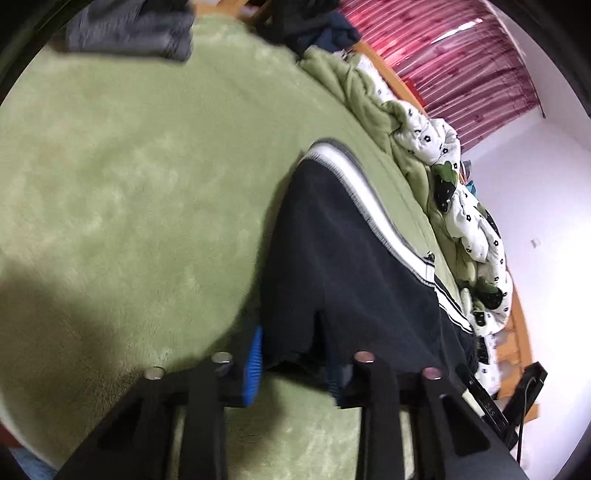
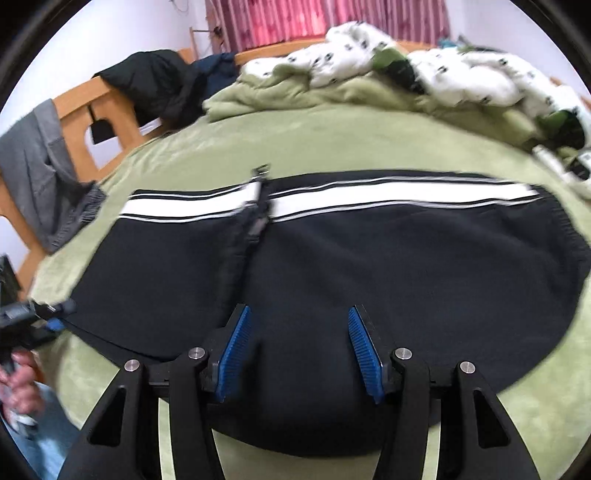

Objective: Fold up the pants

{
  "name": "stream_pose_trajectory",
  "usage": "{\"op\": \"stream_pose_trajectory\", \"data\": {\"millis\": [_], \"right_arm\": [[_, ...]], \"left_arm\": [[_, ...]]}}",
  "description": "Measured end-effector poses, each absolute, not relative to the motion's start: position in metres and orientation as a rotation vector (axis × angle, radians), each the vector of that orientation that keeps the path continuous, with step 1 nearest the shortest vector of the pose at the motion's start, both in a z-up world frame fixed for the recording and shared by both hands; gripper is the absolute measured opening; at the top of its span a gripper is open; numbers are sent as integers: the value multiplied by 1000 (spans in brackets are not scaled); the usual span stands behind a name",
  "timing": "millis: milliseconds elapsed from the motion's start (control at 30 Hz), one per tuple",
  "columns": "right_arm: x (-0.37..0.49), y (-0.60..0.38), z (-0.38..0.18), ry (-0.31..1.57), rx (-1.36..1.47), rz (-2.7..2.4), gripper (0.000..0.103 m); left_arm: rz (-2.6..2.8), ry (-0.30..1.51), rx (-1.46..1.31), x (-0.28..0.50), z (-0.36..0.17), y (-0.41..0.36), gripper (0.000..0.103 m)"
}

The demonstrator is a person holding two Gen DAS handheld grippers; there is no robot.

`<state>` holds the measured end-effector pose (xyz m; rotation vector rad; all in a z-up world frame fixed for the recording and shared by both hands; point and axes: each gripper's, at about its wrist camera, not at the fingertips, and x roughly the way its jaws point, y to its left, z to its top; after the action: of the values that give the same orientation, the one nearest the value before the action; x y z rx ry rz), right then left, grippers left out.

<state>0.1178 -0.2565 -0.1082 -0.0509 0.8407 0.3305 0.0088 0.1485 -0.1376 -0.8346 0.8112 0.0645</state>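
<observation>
Both tongs (image 2: 299, 350) at pants (image 2: 332, 266) near edge; blanket (image 1: 129, 166) beyond.

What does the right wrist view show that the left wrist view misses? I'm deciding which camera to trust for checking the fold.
Only the right wrist view: the pants' full width with the white stripe, the open right gripper above the cloth, a hand.
Only the left wrist view: the left gripper with the pants' dark edge between its pads.
Both: green blanket, patterned quilt, red curtain.
</observation>
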Motion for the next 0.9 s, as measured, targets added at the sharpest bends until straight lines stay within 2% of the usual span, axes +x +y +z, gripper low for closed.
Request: {"op": "stream_pose_trajectory", "data": {"millis": [67,267,400,533,633,800,900], "right_arm": [[118,-278,-107,849,-24,294,54],[124,-338,-106,911,8,197,53],[114,-383,-104,910,55,141,52],[104,-421,-96,892,153,116,52],[101,-444,-93,895,200,85,52],[97,-455,-94,901,239,88,52],[95,-451,-94,899,240,118,52]], "left_arm": [[81,780,-739,12,-115,135,14],[-1,703,-617,34,-40,84,12],[-146,690,-522,66,0,12,12],[-259,739,-392,85,-8,-73,12],[-345,789,-356,93,-40,-128,12],[-365,916,-403,99,-93,-157,12],[-380,896,-399,87,-86,-153,18]]}}
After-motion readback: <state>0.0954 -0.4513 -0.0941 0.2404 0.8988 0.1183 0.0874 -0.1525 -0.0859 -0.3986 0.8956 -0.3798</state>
